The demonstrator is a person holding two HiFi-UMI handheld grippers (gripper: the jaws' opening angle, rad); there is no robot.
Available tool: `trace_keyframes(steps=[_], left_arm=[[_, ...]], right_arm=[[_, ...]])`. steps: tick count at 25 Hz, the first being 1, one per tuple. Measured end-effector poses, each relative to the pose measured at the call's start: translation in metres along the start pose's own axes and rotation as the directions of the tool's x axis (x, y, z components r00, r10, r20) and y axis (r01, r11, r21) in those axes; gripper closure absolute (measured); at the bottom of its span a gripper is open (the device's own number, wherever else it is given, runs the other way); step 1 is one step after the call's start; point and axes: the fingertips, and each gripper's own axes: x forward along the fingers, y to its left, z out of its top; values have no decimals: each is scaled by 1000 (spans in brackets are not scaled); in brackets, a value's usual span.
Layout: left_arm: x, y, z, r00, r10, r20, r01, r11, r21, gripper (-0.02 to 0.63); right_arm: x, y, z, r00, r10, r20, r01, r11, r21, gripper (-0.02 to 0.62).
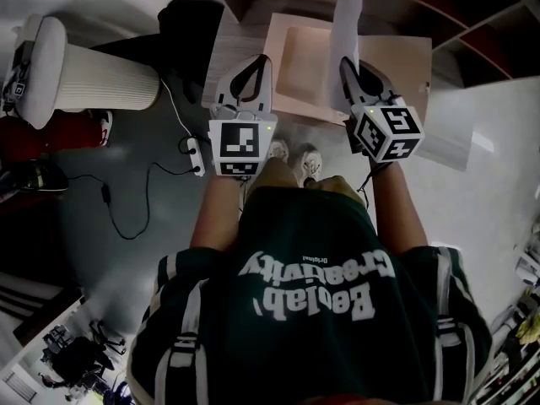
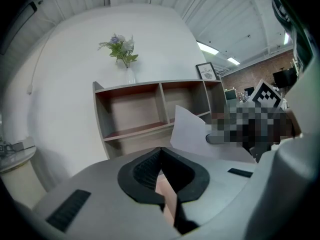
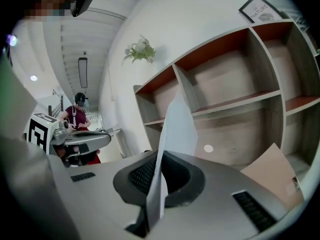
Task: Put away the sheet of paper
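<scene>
My right gripper (image 1: 348, 64) (image 3: 160, 156) is shut on the lower edge of the white sheet of paper (image 1: 346, 32) (image 3: 177, 129), which stands upright over a tan folder (image 1: 371, 66) (image 3: 272, 176). From the left gripper view the paper (image 2: 192, 131) shows to the right. My left gripper (image 1: 256, 60) (image 2: 161, 151) sits at the folder's left edge. Its pads are closed, with a thin tan strip of the folder (image 2: 167, 199) between them. A wooden shelf unit (image 3: 225, 104) (image 2: 145, 129) with open compartments stands straight ahead of both grippers.
On top of the shelf unit are a vase of flowers (image 2: 122, 49) and a framed picture (image 2: 206, 71). A white ribbed cylinder (image 1: 93, 78) lies at the left, with a power strip and cable (image 1: 196, 154) on the floor. Another person (image 3: 77, 116) stands far off.
</scene>
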Motion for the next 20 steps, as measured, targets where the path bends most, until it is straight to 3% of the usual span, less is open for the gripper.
trace_keyframes(steps=[14, 17, 20], left_arm=[[49, 79, -34, 998, -66, -21, 65, 996, -58, 588], [59, 95, -39, 997, -77, -23, 75, 995, -61, 588], [68, 111, -44, 996, -82, -29, 80, 994, -73, 588]], right_arm=[[100, 50, -2, 997, 56, -52, -52, 996, 70, 561], [115, 55, -2, 996, 78, -40, -71, 986, 152, 561], [129, 48, -18, 995, 58, -75, -38, 970, 238, 561]])
